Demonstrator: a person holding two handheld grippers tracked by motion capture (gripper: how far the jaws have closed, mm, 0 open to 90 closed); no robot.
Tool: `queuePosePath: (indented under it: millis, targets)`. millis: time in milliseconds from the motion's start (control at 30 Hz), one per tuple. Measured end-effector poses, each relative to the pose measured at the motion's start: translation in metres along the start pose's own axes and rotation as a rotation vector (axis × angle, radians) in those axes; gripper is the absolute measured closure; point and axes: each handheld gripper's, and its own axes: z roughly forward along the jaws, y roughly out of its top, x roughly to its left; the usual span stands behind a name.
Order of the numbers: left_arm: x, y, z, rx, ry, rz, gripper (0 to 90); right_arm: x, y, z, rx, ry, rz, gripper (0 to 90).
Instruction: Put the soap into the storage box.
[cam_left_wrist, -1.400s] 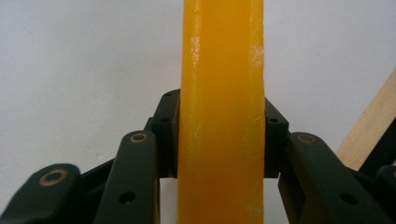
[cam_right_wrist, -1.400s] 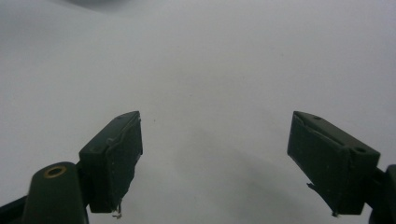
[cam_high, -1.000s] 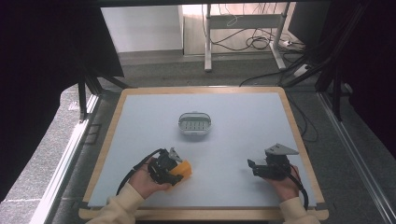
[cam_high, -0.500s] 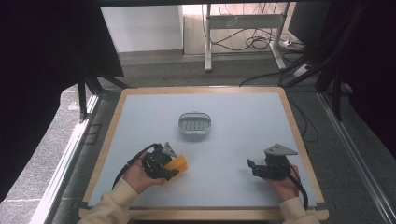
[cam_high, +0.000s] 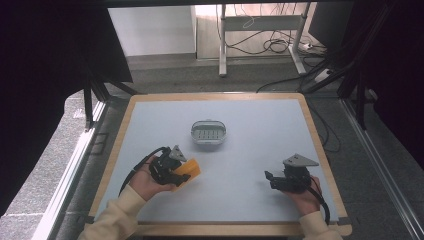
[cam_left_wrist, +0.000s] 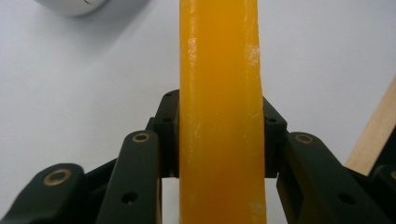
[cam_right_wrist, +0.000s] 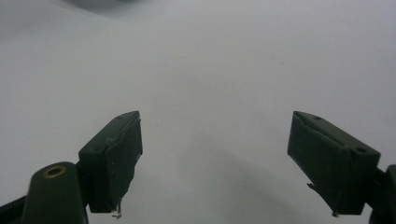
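The left tongs pinch an orange block at the near left of the table. Near right, the right tongs stand spread with nothing between them, well apart from the white dish farther off.

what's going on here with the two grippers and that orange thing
A person at a table holds a gripper in each hand. The left gripper is shut on an orange block, its pads pressing both sides, at the near left of the table. The right gripper is open with nothing between its jaws, at the near right. A small grey dish sits near the middle of the table, apart from both grippers.
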Motion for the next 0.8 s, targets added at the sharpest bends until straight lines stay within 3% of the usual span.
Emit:
queuePosePath:
  millis: [200,600,800]
  targets:
    - [0.006,0.005,-0.001,-0.011,0.015,-0.01,61.6,0.0,0.0,0.0,0.002,-0.005,0.0,18.2]
    - [0.013,0.022,-0.007,-0.026,0.0,0.05,61.6,0.0,0.0,0.0,-0.001,-0.002,0.0,18.1]
    - [0.017,0.029,-0.009,-0.031,0.0,0.045,61.6,0.0,0.0,0.0,-0.006,-0.01,-0.001,18.1]
